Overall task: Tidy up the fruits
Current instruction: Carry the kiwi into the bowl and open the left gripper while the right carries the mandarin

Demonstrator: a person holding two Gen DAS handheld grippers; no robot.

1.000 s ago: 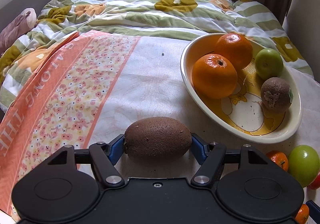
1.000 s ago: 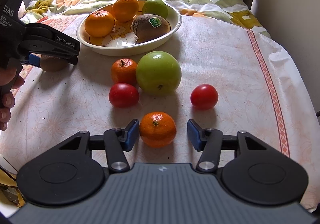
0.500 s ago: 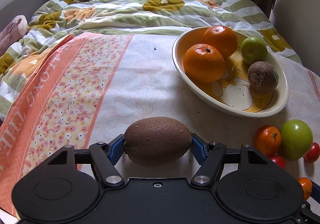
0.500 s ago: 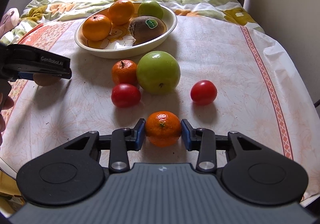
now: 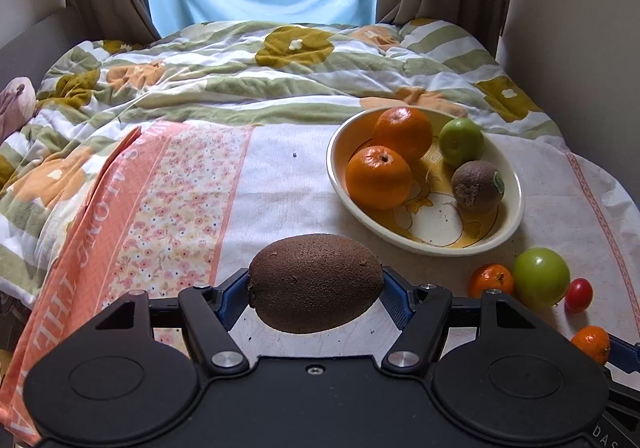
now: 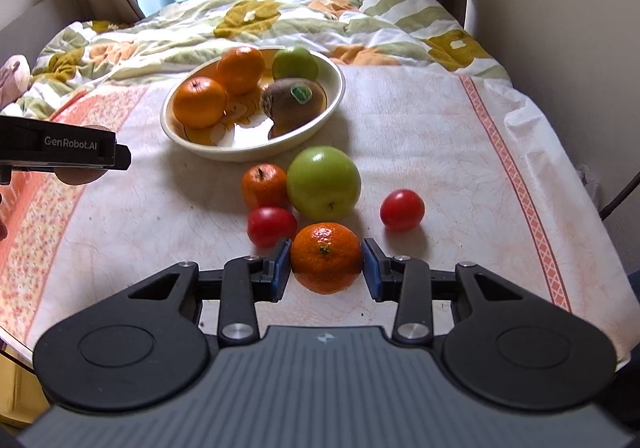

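Note:
My left gripper (image 5: 315, 284) is shut on a brown kiwi (image 5: 315, 282) and holds it above the tablecloth, left of the cream bowl (image 5: 516, 216). The bowl holds two oranges (image 5: 378, 177), a small green apple (image 5: 461, 141) and a stickered kiwi (image 5: 477, 186). My right gripper (image 6: 326, 264) is shut on a mandarin (image 6: 326, 257), lifted a little off the table. Beyond it lie a big green apple (image 6: 323, 183), a small mandarin (image 6: 264, 185) and two tomatoes (image 6: 272, 225) (image 6: 401, 209). The left gripper also shows at the left of the right wrist view (image 6: 64, 148).
The table wears a white cloth with a pink floral band (image 5: 160, 216) on the left. A rumpled striped quilt (image 5: 256, 76) lies behind the table. A wall (image 6: 568, 48) stands close on the right, and the table's edge drops away at right (image 6: 592, 248).
Both grippers have risen and drawn back with their fruit. The right gripper closed on the mandarin during the last second and lifted it. The left stayed shut on the kiwi.

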